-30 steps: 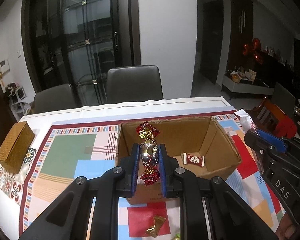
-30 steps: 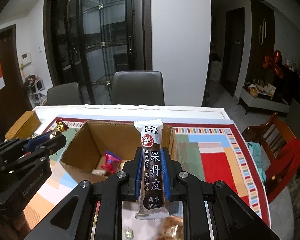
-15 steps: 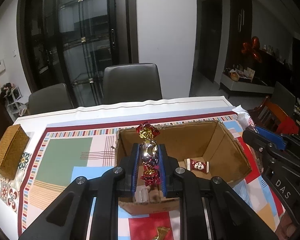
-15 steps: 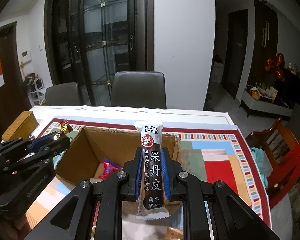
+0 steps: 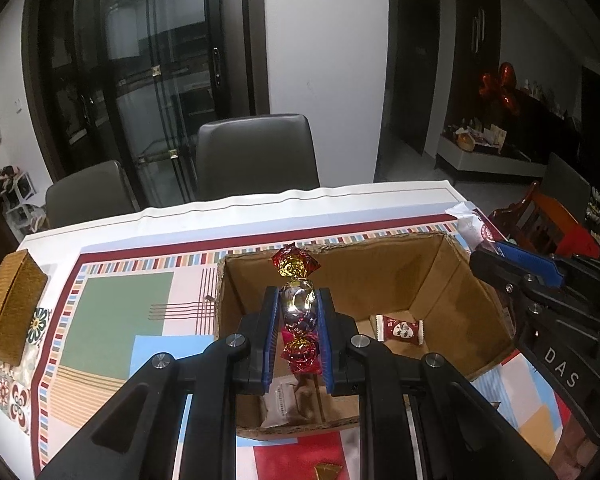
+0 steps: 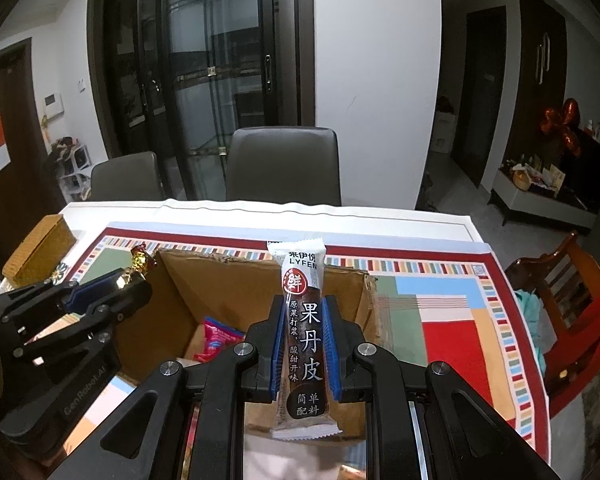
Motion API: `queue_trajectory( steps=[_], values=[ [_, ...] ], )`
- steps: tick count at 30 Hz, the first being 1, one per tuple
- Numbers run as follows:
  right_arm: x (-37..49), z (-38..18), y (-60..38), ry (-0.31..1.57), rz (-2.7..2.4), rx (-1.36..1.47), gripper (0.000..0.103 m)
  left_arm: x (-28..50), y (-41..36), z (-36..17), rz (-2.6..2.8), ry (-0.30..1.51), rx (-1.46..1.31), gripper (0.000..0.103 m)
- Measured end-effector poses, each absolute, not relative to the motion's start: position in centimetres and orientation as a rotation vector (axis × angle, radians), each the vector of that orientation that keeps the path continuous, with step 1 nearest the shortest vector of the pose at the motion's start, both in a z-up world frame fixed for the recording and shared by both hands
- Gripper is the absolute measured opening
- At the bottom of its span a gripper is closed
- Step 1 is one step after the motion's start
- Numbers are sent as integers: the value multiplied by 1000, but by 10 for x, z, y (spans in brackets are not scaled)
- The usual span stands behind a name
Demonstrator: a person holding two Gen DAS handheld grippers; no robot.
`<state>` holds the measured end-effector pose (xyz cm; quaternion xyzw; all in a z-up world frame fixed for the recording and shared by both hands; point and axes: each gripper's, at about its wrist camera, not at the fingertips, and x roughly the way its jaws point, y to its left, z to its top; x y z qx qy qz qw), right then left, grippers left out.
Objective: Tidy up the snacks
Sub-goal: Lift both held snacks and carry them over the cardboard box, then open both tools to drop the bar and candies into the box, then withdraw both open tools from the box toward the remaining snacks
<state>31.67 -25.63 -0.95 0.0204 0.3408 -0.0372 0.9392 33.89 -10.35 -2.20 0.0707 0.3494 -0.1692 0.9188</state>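
The candy (image 5: 298,308), foil-wrapped with red twisted ends, sits pinched between my left fingers (image 5: 271,332), its long axis pointing to 12 o'clock along them. My left gripper (image 5: 298,322) hangs over the near-left part of the open box (image 5: 440,280), so the candy already lies above the cavity; a straight release looks enough to drop it in, by my judgement.

My right gripper (image 6: 305,340) is clamped on the bar (image 6: 304,340), a long sachet standing lengthwise between the fingers (image 6: 333,344), its top toward 12 o'clock and its tail sticking out toward 6. In the right wrist view the box (image 6: 188,280) opens at 12 to 10 o'clock, and the bar seems to sit over the near wall rather than fully inside. So the left hand is the better placed of the two.

Inside the box I see a small red sweet (image 5: 399,330) on the floor at 2 o'clock from my left fingers, and a pink packet (image 6: 216,338) at 9 o'clock from my right. The box rests on a patterned cloth (image 5: 120,312) covering the surface.
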Motion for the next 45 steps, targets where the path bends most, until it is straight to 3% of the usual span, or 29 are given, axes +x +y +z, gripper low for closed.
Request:
queue_trajectory(
  steps=[17, 19, 21, 24, 31, 45],
  values=[
    [333, -21, -254, 738, -58, 30, 20, 347, -106, -26, -333, 753, 156, 21],
    [333, -20, -255, 737, -55, 28, 21, 347, -105, -24, -334, 753, 155, 30],
    [332, -19, -254, 732, -56, 26, 42, 345, -105, -24, -327, 746, 156, 38],
    [330, -16, -255, 714, -70, 19, 59, 343, -103, -22, -322, 737, 154, 51],
    [325, -9, -256, 696, -85, 16, 65, 340, -104, -17, -312, 716, 156, 67],
    [307, 10, -251, 647, -91, 8, 66, 322, -97, -8, -281, 690, 150, 76]
  ],
)
